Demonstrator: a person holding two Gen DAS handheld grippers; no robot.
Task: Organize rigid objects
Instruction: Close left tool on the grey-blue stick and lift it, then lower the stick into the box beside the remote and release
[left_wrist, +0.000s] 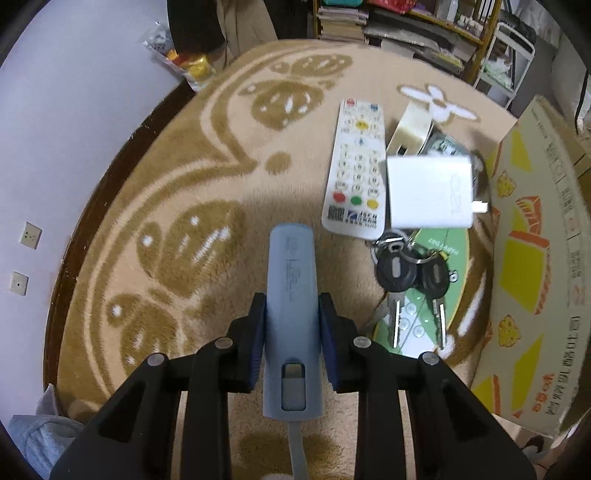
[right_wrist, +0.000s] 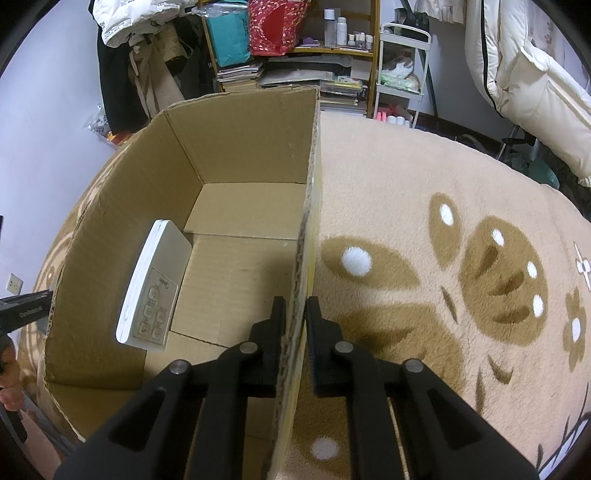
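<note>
My left gripper (left_wrist: 291, 325) is clamped on the blue-grey stick-shaped device (left_wrist: 291, 295), held above the carpet (left_wrist: 184, 184), with the white remote (left_wrist: 356, 166), charger (left_wrist: 430, 192) and keys (left_wrist: 410, 277) lying just right of it. My right gripper (right_wrist: 296, 325) pinches the cardboard box (right_wrist: 221, 155) wall, steadying it. I should carry the device level over the rim and release low, beside the white panel (right_wrist: 153, 284) already inside.

motion-blurred white charger (left_wrist: 430, 192)
</note>
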